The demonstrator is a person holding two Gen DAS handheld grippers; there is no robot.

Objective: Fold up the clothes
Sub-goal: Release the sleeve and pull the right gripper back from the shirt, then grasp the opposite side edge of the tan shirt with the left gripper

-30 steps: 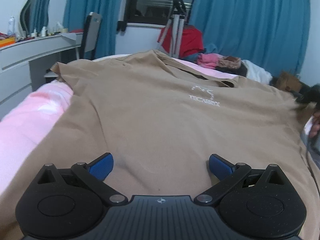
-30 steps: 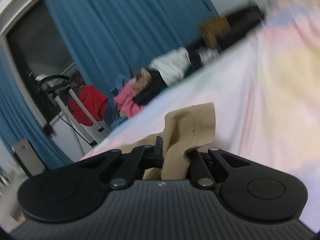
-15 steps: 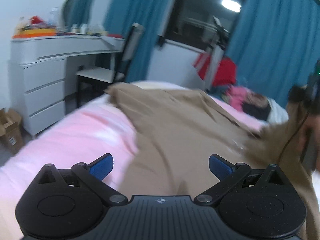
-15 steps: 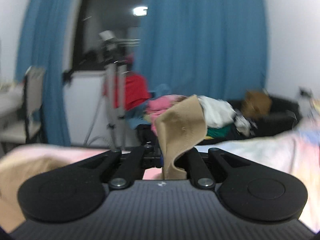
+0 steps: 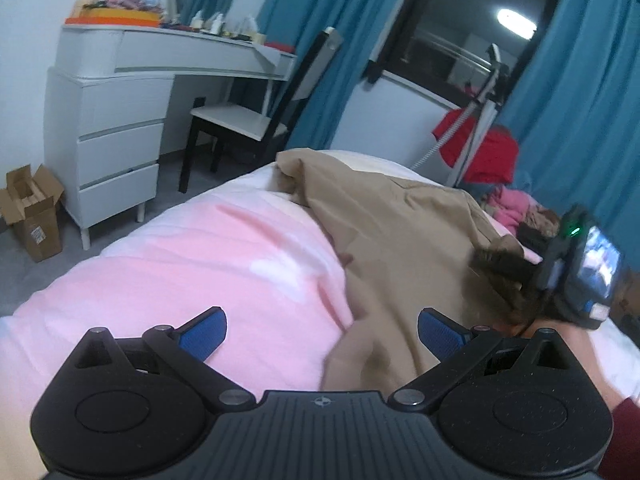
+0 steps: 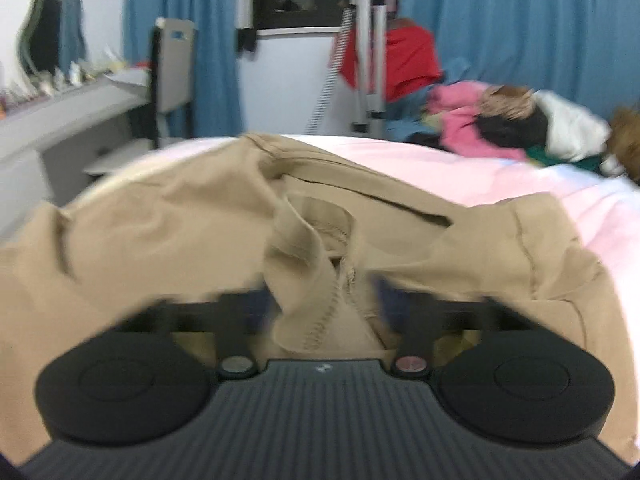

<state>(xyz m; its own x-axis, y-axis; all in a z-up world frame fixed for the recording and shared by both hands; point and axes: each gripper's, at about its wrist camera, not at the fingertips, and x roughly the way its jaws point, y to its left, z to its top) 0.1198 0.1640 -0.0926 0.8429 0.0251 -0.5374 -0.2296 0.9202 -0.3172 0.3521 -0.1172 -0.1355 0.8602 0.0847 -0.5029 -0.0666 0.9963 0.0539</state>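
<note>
Left gripper (image 5: 322, 330): jaws spread wide, blue pads far apart, nothing between them; hovering over the pink bedding beside the garment's near edge
Right gripper (image 6: 320, 308): fingers blurred and partly buried in cloth; stitched hem bunched between them; jaw gap looks wide, but cannot tell whether pinching or let go
Tan shirt (image 5: 404, 236): lying on the bed, crumpled, running from the far edge towards the near right; in the right wrist view, heaped in folds (image 6: 180, 216) over and around the gripper fingers, seams and hem showing
Pink bedding (image 5: 216, 256): covering the bed, bare on the left side of the shirt
Person's hand (image 5: 576, 356): at the right edge of the left wrist view, just behind the left gripper's body, dark red sleeve below it
Device with small screen (image 5: 580, 268): black, green light lit, above that hand
White desk with drawers (image 5: 116, 112): left of the bed, small clutter on top
Chair (image 5: 256, 120): dark frame, white seat, tucked beside the desk
Clothes pile (image 6: 492, 120): pink, white and dark items beyond the bed
Blue curtains (image 6: 520, 20): behind, flanking a dark window
</note>
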